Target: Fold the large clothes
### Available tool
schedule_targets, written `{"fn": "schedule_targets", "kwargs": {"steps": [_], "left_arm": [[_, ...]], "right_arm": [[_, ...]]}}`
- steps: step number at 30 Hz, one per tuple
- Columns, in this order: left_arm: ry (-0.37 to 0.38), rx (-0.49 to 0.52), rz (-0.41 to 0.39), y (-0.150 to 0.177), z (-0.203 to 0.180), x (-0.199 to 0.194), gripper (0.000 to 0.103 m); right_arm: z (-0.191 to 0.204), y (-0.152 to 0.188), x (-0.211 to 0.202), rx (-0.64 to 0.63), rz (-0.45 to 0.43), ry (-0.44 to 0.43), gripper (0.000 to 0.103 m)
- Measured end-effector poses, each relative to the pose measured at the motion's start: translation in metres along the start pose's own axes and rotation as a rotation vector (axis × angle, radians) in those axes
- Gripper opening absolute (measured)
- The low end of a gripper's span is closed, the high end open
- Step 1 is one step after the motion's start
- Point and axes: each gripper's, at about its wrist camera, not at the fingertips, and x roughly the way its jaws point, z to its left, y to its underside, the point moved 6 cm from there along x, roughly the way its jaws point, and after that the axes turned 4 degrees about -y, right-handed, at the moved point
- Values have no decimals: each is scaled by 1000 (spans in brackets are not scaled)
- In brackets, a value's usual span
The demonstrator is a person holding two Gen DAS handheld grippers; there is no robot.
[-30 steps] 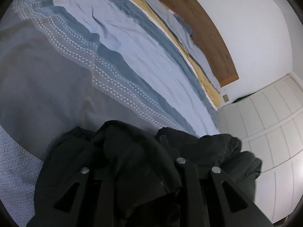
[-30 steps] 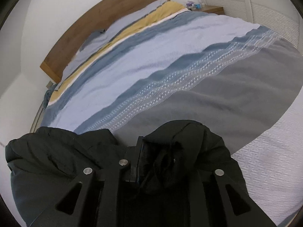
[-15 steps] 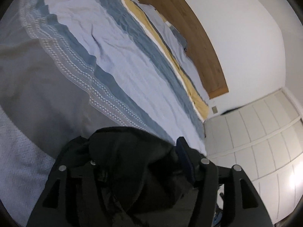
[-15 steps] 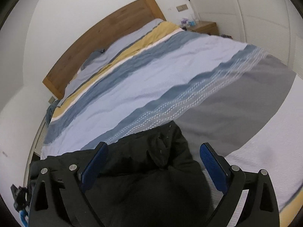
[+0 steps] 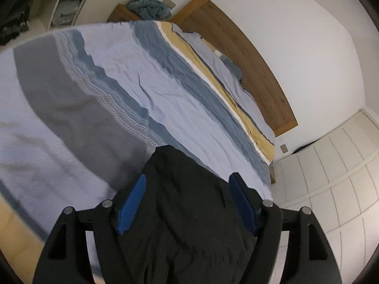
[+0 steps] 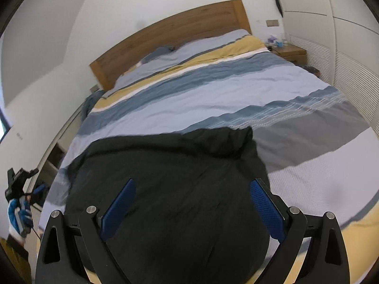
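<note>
**Both grippers standing wide over the dark garment on the bed**

Left wrist view: the left gripper is pointing down over the foot of the bed. Its jaws are opening, and the blue pads are standing clear on either side of the black garment, which is lying between them without being pressed. The garment is resting on the striped duvet, its far end reaching the grey and blue bands. The wooden headboard is running along the white wall, and a bundle of blue-green cloth is sitting on a bedside unit past the far corner.

Right wrist view: the right gripper is hovering with its jaws spread wide, holding nothing; the garment is lying broad and flat beneath and between the pads, touching neither. It is covering the near end of the duvet. At the left edge, a gloved hand is gripping the other tool.
</note>
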Motion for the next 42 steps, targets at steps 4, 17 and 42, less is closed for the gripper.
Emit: {"fn": "schedule_targets", "kwargs": {"steps": [4,17,42], "left_arm": [[-44,142,-15,30,-18,-52,71],[-124,572,68,222,-73,-25,71],[-227,703,219,189,-176,226,73]], "right_arm": [[19,11,-39,-13,-29,-13,96],[86,85,-35,-186,-48,-5,96],[81,20,204,-266,172,60,96]]}}
